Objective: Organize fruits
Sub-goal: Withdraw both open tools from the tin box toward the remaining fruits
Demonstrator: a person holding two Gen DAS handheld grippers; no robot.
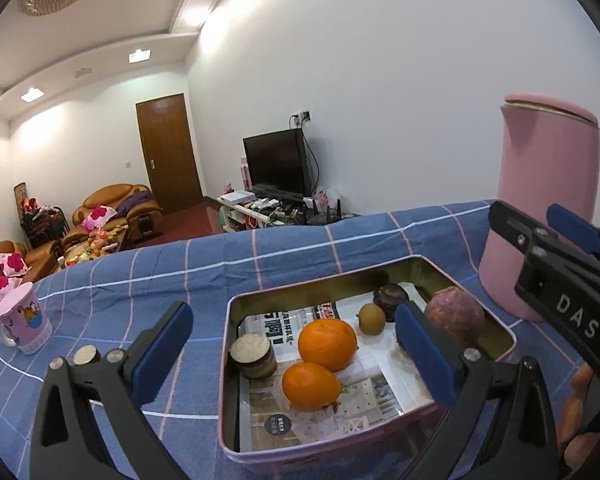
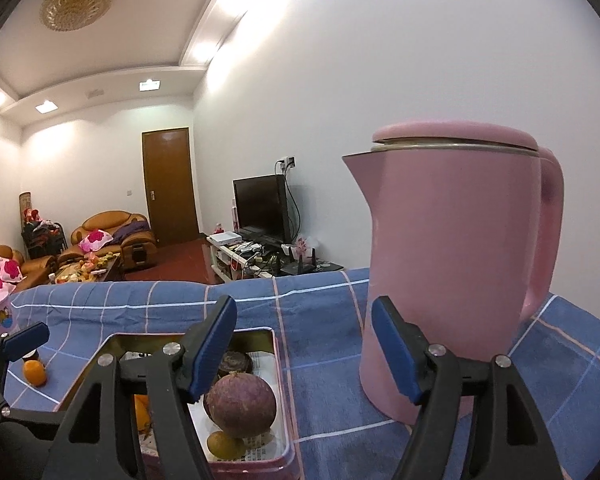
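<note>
A pink tin box [image 1: 324, 280] lined with printed paper sits on the blue checked cloth. It holds two oranges [image 1: 327, 344] [image 1: 310, 385], a small brownish fruit [image 1: 371, 319], a dark round fruit [image 1: 390, 298], a purple passion fruit [image 1: 454, 316] [image 2: 242, 404] and a cut brown stub [image 1: 254, 356]. My left gripper [image 1: 294, 344] is open just in front of the tin, nothing pressed between its blue pads. My right gripper [image 2: 306, 344] is open and empty above the tin's right edge [image 2: 287, 400], and shows as the right gripper [image 1: 536, 220] in the left wrist view.
A tall pink kettle [image 2: 452, 260] [image 1: 540, 184] stands right of the tin, close to my right gripper. A pink mug [image 1: 24, 320] stands at the far left. A small orange [image 2: 34, 372] and a brown stub [image 1: 86, 355] lie on the cloth left of the tin.
</note>
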